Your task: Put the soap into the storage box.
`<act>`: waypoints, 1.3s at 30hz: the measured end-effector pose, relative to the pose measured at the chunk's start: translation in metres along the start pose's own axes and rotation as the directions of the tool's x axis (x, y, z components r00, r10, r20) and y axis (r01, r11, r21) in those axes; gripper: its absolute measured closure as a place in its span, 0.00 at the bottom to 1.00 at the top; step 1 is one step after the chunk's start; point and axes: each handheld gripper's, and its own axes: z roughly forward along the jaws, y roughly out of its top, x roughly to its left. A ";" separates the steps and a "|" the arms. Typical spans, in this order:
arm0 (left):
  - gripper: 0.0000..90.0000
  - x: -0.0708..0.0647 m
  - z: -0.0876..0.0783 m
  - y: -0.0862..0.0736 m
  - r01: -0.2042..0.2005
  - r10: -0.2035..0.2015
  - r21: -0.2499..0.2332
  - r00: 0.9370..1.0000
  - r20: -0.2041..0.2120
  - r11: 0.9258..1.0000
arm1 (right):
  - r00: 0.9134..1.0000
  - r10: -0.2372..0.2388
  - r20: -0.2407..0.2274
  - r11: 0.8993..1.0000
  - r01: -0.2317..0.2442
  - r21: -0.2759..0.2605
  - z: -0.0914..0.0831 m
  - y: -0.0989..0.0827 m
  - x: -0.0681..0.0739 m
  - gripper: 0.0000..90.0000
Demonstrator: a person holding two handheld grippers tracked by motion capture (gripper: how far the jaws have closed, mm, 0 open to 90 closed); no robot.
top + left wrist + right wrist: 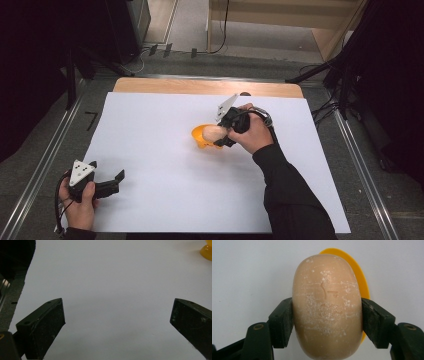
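Soap, a pale peach oval bar [327, 307] with a scuffed, whitish surface, is sitting clamped between the two black jaws of the right gripper [327, 322], one jaw pressing on each of its long sides. In the high view the bar [214, 132] is hanging over the orange dish [201, 137], which is resting on the white sheet [165, 180] covering the counter, a little right of the middle. Whether the bar is touching the dish or hovering just above it, I cannot tell. From the right gripper view the dish [359, 277] is showing as a thin orange rim curving out from behind the bar's upper right side.

The right hand [255, 134] is wrapping around the right gripper [222, 136], with its grey three-cornered plate [226, 106] pointing toward the far edge of the counter and a black sleeve [290, 195] running down to the bottom of the view.

The left gripper [119, 181] is lying well apart from the dish, near the front left corner of the sheet, held low by the left hand [80, 207]. Its jaws are standing wide apart with nothing between them, and in the left gripper view the left gripper [117, 320] is looking across bare white sheet, with a bit of the orange dish [207, 251] peeking in at the top right corner.

A strip of wooden counter edge [207, 86] is showing beyond the sheet.
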 end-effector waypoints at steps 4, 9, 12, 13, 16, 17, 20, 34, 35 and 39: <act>0.00 0.000 0.000 0.000 -0.001 0.001 0.001 1.000 0.000 1.000 | 1.000 -0.012 -0.001 1.000 0.012 0.020 0.004 0.004 -0.003 0.36; 0.00 0.000 0.000 0.000 0.000 0.000 0.000 1.000 0.001 1.000 | 1.000 -0.013 -0.004 1.000 0.013 0.015 0.006 0.006 -0.009 0.36; 0.00 0.000 0.000 0.000 0.001 -0.001 -0.002 1.000 0.001 1.000 | 1.000 -0.010 -0.009 1.000 0.011 0.026 0.010 0.007 -0.013 0.36; 0.00 0.000 0.000 0.000 0.000 0.000 -0.001 1.000 0.001 1.000 | 1.000 -0.011 -0.005 1.000 0.011 0.025 0.011 0.007 -0.014 0.36; 0.00 0.000 0.000 0.000 0.000 0.000 -0.001 1.000 0.002 1.000 | 1.000 -0.006 -0.007 1.000 0.006 0.029 0.015 0.007 -0.016 0.36; 0.00 0.000 0.000 0.000 0.001 -0.001 -0.002 1.000 0.002 1.000 | 1.000 0.001 -0.009 0.999 -0.001 0.034 0.016 0.008 -0.017 0.36; 0.00 0.000 0.000 0.000 0.002 -0.002 -0.004 1.000 0.005 1.000 | 1.000 -0.008 -0.011 0.999 0.009 0.035 0.017 0.008 -0.018 0.36; 0.00 0.000 0.000 0.000 0.002 -0.002 -0.004 1.000 0.005 1.000 | 1.000 0.000 -0.011 0.999 0.000 0.049 0.024 0.013 -0.019 0.36; 0.00 0.000 0.000 0.000 0.002 -0.002 -0.004 1.000 0.005 1.000 | 1.000 0.000 -0.011 0.999 0.000 0.049 0.024 0.013 -0.019 0.36; 0.00 0.000 0.000 0.000 0.003 -0.003 -0.004 1.000 0.006 1.000 | 0.999 0.022 -0.029 0.999 -0.020 0.046 0.024 0.012 -0.020 0.36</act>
